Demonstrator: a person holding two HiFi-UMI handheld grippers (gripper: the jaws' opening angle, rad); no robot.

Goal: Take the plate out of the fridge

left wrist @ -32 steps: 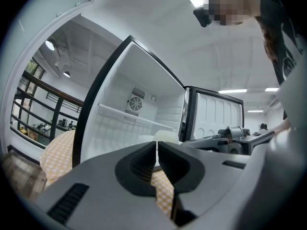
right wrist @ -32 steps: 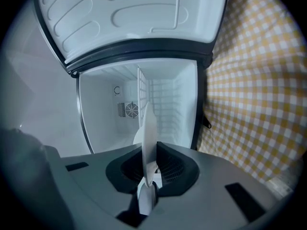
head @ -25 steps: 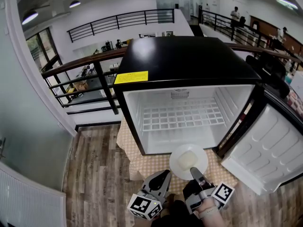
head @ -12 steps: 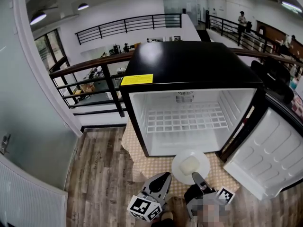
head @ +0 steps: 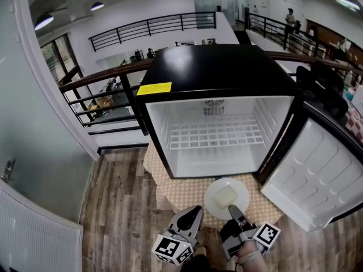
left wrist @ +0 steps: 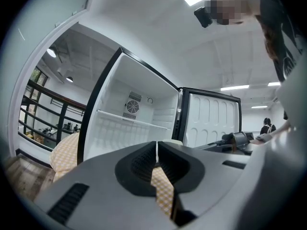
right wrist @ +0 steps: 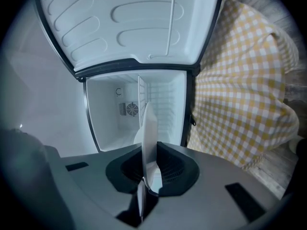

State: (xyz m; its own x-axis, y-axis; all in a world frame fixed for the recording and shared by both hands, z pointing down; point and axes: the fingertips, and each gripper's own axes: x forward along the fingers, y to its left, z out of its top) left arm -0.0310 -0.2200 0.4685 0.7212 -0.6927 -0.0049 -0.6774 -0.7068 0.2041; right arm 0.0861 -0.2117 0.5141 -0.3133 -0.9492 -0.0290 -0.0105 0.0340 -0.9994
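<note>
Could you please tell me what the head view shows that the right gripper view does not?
Only the head view shows the left gripper, the yellow label on the fridge's black top, and the pale block on the plate. Only the right gripper view shows the jaws of the right gripper clamped on the plate's rim, edge-on. Both show the plate, the open fridge and the checkered cloth.

Yellow-checked cloth [head: 184, 194], wood-plank floor [head: 116, 208], black railing [head: 153, 26] beyond.

The head view's right edge cuts off the fridge door [head: 317, 174]; the yellow label [head: 153, 88] is too small to read; the pale lump [head: 225, 196] on the plate [head: 212, 202] cannot be identified.
</note>
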